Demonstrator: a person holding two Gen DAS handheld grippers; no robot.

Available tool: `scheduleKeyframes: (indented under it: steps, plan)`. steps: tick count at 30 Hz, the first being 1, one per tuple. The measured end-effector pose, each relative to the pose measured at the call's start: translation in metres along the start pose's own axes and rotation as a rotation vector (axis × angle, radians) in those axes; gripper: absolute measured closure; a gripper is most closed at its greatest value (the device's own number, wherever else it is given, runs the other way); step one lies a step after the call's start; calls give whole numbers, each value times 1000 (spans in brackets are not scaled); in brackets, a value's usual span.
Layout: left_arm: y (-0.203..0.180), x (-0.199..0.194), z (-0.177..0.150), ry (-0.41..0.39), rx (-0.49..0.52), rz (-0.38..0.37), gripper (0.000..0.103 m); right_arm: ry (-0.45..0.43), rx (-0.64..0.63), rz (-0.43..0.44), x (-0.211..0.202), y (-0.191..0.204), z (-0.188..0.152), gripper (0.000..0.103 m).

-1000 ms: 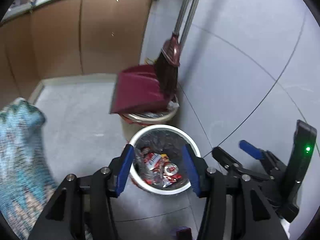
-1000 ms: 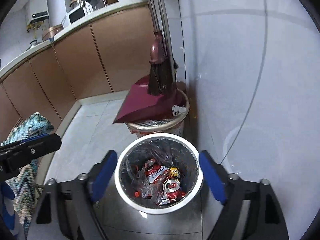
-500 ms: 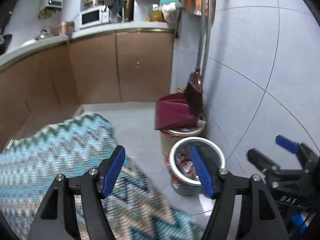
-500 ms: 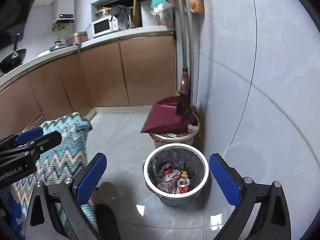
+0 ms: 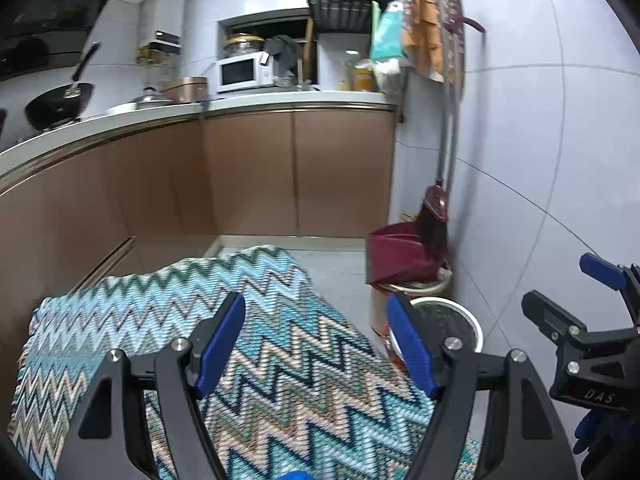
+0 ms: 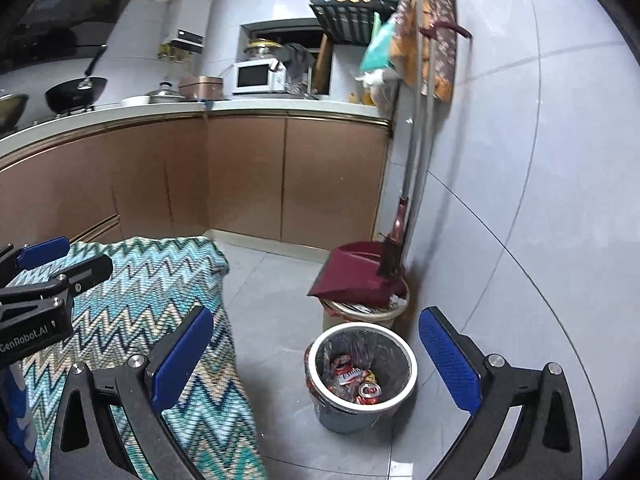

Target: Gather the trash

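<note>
A white-rimmed trash bin (image 6: 406, 354) lined with a dark bag stands on the floor by the wall; it holds red cans and wrappers (image 6: 356, 380). In the left wrist view the bin (image 5: 468, 320) shows partly behind my right finger. My left gripper (image 5: 316, 344) is open and empty, high above a zigzag-patterned cloth (image 5: 260, 340). My right gripper (image 6: 316, 356) is open and empty, well above and in front of the bin. Each gripper shows in the other's view, the right one (image 5: 580, 320) and the left one (image 6: 52, 280).
A second bin (image 6: 372, 308) behind the first carries a maroon dustpan (image 6: 352, 272) and broom (image 6: 394, 240) leaning on the tiled wall. The zigzag cloth (image 6: 132, 320) covers a surface at left. Brown kitchen cabinets (image 6: 240, 176) with a countertop, microwave and pans run along the back.
Both grippers have risen and pulled back from just over the bin. The bin now looks small and low, and the cloth-covered surface has come into view beneath them.
</note>
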State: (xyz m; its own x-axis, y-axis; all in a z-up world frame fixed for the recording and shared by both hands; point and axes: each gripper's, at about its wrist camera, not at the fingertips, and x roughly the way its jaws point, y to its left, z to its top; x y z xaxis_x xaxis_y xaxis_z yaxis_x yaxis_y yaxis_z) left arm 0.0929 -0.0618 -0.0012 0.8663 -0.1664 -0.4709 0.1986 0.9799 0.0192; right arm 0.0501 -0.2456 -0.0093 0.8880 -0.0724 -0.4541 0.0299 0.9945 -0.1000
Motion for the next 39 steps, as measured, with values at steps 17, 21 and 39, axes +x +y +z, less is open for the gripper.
scheduleKeyframes:
  steps: [17,21,39]
  plan:
    - [46,-27,-14,-39,-96,106,24,-27,-52,29,-15,32,6,0]
    - [54,-33,-14,-52,-110,114,23,-31,-61,31,-16,35,7,0]
    - [63,-43,-15,-73,-109,147,21,-15,-70,47,-16,40,7,0]
